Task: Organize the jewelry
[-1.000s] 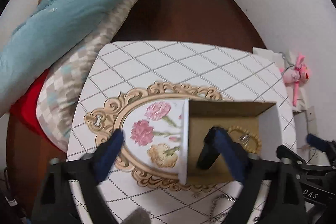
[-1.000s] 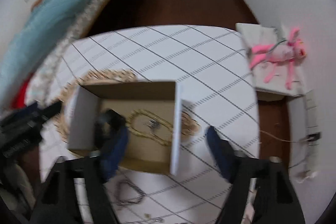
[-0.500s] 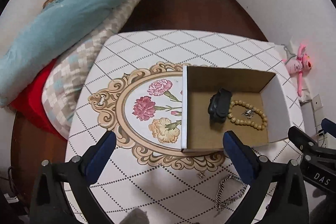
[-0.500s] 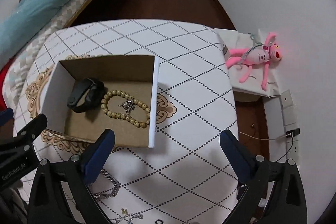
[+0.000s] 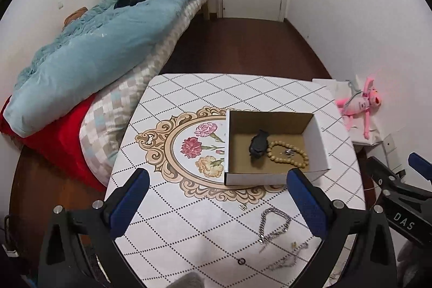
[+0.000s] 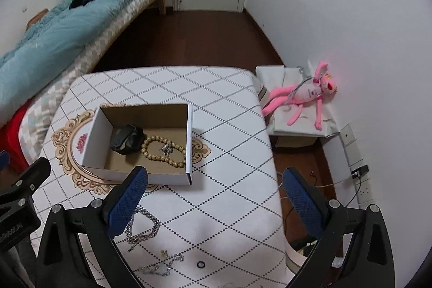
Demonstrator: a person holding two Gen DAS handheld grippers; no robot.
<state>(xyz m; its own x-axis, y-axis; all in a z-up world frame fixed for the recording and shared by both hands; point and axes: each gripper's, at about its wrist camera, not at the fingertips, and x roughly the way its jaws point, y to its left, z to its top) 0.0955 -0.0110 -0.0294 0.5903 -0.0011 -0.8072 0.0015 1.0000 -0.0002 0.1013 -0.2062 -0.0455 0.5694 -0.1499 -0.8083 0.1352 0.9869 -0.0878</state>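
The left hand-held gripper (image 5: 216,196) hangs above the near edge of the counter (image 5: 189,88), its blue-padded fingers (image 5: 129,203) spread wide and grasping nothing. The right hand-held gripper (image 6: 213,193) is released just as wide, empty too. On the side of the right tool, seen at 4 o'clock in the left wrist view, the letters "DAS" can be read; the writing on the left tool at 8 o'clock in the right wrist view is cut off and I cannot make it out.

Between the left fingers, on the patterned cloth, lies a silver chain (image 5: 272,223), touched by neither gripper. Nearer still, at 5 o'clock, sits a thinner tangle of jewelry (image 5: 286,258) — possibly a necklace with a small gold piece, too fine to tell — and a small dark ring (image 5: 241,261). A tiny earring-like bit (image 5: 242,207) rests just short of the box.

Farther on, at centre, stands the open cardboard box (image 5: 251,180). Inside it a black wristband (image 5: 258,146) lies touching a loop of wooden beads (image 5: 287,154), with a small silver item (image 6: 167,149) inside the loop.

Beyond the counter, at 3 o'clock, a pink plush toy (image 6: 305,96) lies on a white package; at 10 o'clock a bed (image 5: 94,50) carries a blue quilt.
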